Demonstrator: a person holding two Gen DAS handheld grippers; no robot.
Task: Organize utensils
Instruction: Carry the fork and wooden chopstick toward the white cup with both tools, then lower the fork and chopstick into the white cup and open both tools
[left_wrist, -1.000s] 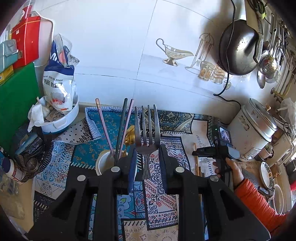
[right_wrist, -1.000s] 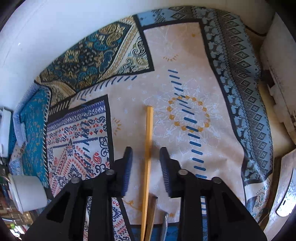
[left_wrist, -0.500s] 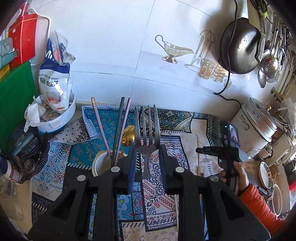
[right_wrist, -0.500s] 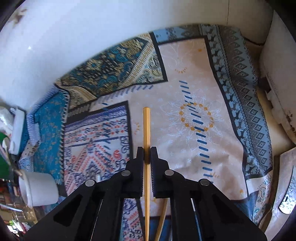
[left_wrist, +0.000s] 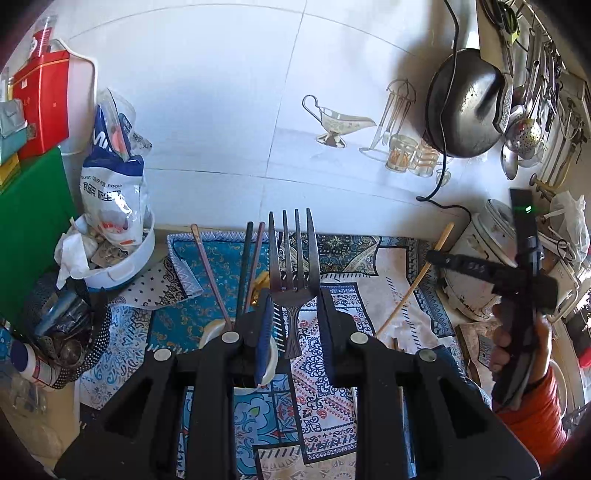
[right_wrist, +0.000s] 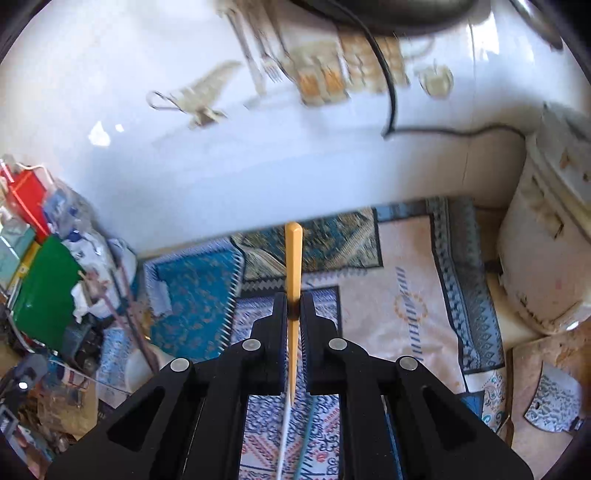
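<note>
Between the pads of my left gripper (left_wrist: 294, 314) stands a metal fork (left_wrist: 293, 266), tines up, the jaws at a narrow gap; whether the pads actually press its thin handle I cannot tell. Just left of that gripper, partly hidden behind its left finger, sits a white cup (left_wrist: 216, 330) on the patterned cloth (left_wrist: 369, 299) that covers the worktop. Out of the cup rise a pink chopstick (left_wrist: 211, 275), a black chopstick (left_wrist: 244, 269) and a second pink one close beside it, all leaning toward the tiled wall. Farther left of the cup, a white bowl (left_wrist: 129, 262) holds a blue-and-white food bag (left_wrist: 110, 192) and crumpled paper.

Right of the cup, my right gripper (right_wrist: 294, 306) is clamped tight on a wooden chopstick (right_wrist: 293, 266), which is held well clear of the cloth, its blunt end pointing ahead and its thin tip running back between the fingers. From the left camera, that same chopstick slants upward from the gripper my right hand (left_wrist: 517, 339) carries. Beyond it, against the wall, stands a white rice cooker (right_wrist: 546, 251).
</note>
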